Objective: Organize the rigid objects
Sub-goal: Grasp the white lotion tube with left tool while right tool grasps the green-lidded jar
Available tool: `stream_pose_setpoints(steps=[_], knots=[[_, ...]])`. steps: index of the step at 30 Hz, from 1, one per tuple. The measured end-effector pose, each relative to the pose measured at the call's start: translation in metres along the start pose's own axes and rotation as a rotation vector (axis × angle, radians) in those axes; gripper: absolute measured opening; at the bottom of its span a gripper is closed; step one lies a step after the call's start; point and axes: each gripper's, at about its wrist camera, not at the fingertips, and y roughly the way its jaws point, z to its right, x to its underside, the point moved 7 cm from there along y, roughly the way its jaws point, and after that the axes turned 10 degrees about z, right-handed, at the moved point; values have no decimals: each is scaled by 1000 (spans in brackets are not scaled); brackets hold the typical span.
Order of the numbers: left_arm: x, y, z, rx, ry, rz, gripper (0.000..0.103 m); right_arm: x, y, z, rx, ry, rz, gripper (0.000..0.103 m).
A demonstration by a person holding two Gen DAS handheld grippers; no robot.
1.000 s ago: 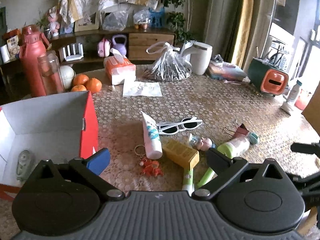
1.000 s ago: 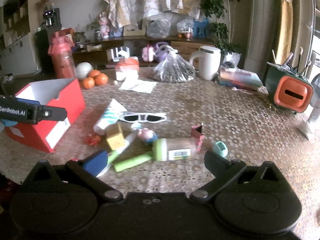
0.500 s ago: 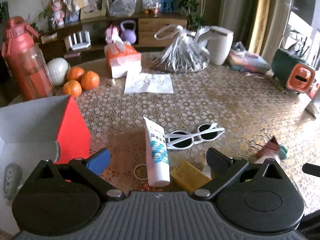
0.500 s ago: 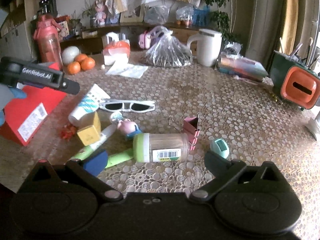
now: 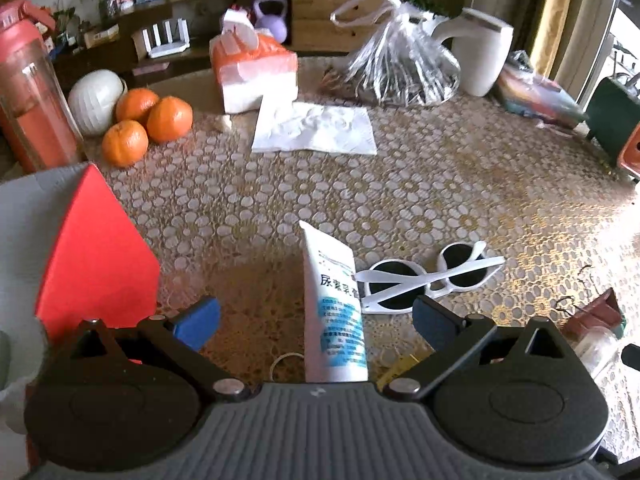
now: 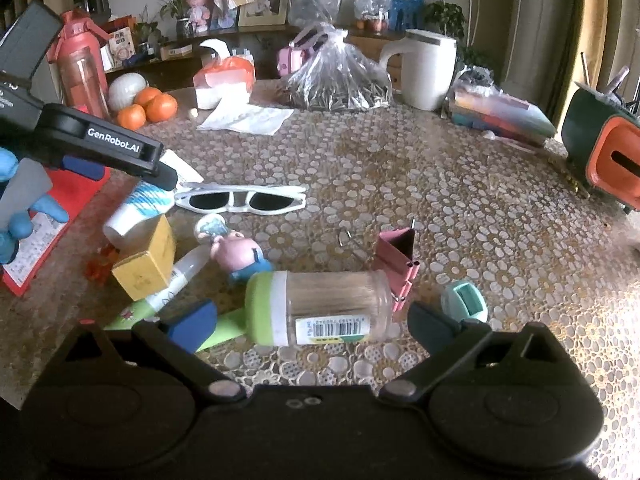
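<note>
Your counter (image 6: 460,184) wears a lace-patterned covering. Behind it, a dark wooden shelf (image 5: 188,54) runs along the pale wall. Yellow curtains (image 5: 554,12) at right, daylight beside them.
</note>
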Motion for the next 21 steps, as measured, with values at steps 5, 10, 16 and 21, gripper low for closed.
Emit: stream_pose_setpoints(steps=[5, 10, 16, 21], knots=[[5, 10, -3, -1, -20, -24, 102, 3, 8, 5, 14, 0, -14, 101], [8, 13, -2, 11, -18, -25, 98, 7, 14, 8, 18, 5, -26, 98], [9, 13, 1, 47, -25, -26, 77, 8, 17, 6, 15, 3, -32, 93], [11, 11, 3, 70, -35, -31, 66, 11, 19, 1, 14, -18, -49, 84]])
